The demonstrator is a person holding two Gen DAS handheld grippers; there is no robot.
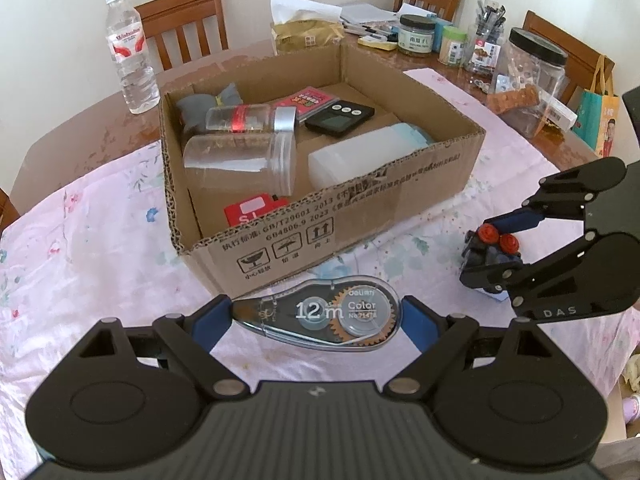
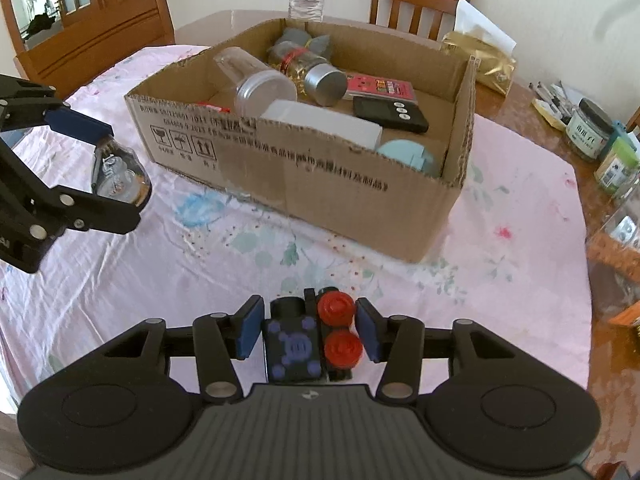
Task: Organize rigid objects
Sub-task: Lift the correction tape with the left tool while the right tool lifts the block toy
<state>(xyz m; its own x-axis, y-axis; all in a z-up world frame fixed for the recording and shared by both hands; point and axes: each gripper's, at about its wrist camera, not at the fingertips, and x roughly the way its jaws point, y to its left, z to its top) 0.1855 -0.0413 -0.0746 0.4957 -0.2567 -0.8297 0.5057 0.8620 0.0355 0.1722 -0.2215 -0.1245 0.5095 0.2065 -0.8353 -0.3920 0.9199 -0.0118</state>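
My left gripper (image 1: 316, 312) is shut on a clear correction tape dispenser (image 1: 320, 316), its blue pads pressed on both ends, just in front of the cardboard box (image 1: 360, 208). The right wrist view shows that gripper (image 2: 120, 176) holding the dispenser (image 2: 120, 184) above the cloth, left of the box (image 2: 320, 184). My right gripper (image 2: 308, 320) is shut on a black toy block with two red knobs (image 2: 296, 348). It is also seen at right, where the gripper (image 1: 480, 254) clasps the toy (image 1: 496, 246) low over the cloth. The box holds clear jars, a black timer and a white container.
A pink floral cloth (image 2: 160, 280) covers the wooden table. A water bottle (image 1: 130, 52) stands behind the box at left. Jars (image 1: 416, 34), a pen holder and a large clear jar (image 1: 532, 76) crowd the back right. Wooden chairs surround the table.
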